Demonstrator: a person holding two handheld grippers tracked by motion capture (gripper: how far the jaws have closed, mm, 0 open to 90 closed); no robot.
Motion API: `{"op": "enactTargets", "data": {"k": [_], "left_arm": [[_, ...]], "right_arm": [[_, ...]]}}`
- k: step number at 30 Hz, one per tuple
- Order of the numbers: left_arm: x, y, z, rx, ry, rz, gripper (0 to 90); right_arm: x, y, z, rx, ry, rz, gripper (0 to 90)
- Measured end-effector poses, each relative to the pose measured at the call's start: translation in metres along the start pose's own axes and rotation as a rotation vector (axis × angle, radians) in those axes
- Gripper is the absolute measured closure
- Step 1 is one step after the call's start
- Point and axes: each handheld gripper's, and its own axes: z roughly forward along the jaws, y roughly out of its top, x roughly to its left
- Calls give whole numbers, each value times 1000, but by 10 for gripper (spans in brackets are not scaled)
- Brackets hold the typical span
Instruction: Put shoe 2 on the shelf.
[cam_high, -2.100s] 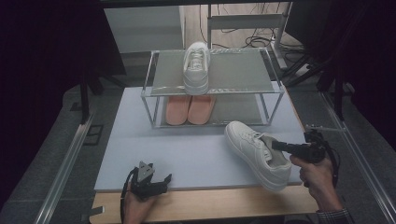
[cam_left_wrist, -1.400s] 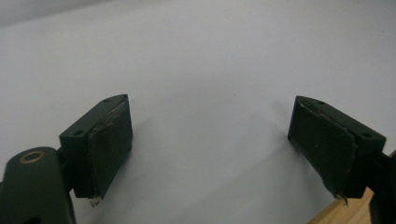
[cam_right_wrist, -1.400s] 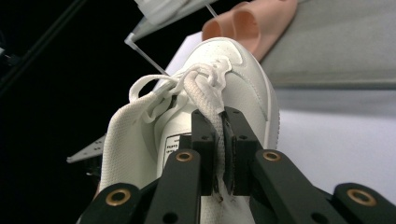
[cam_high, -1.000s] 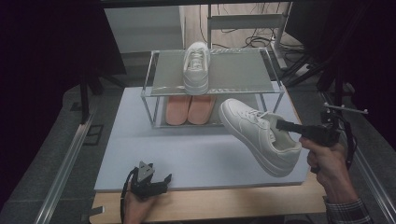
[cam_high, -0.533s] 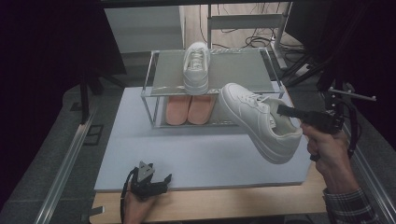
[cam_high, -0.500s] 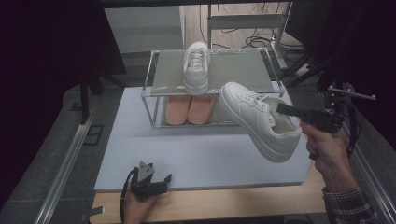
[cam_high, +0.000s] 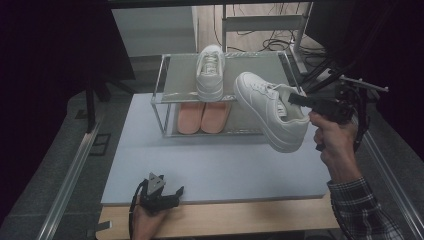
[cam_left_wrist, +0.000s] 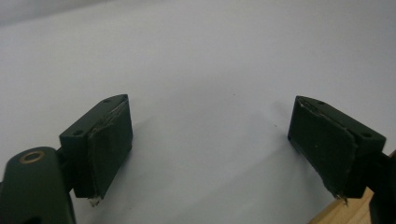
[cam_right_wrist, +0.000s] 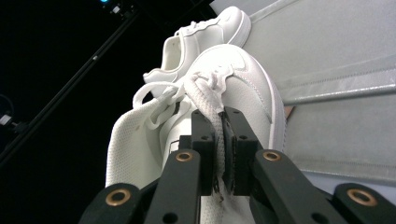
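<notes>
From the high view we carry a white sneaker (cam_high: 272, 111) in the air toward the rack's top shelf (cam_high: 260, 67), beside its mate (cam_high: 210, 72); the right gripper (cam_high: 296, 99) grips it. That makes two sneakers, plus one pair of orange insoles (cam_high: 202, 116) below.

In the left gripper view our left gripper (cam_left_wrist: 212, 149) rests wide apart, holding nothing, over the grey mat (cam_left_wrist: 210, 56).

In the right gripper view the jaws clench the sneaker's tongue; next we judge it needs lowering level beside its mate.

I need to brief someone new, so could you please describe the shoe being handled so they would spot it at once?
Find the clear two-level rack at the table's far end. Off its right front corner, a white sneaker hangs in the air, gripped by the right claw. Its twin sits on the top shelf; this one touches nothing else.
</notes>
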Motion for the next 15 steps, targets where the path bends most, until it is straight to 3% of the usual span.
{"op": "enactTargets", "data": {"k": [15], "left_arm": [[0,0,0,0,0,0,138]], "right_arm": [[-5,14,33,-39,-84,18,847]]}}
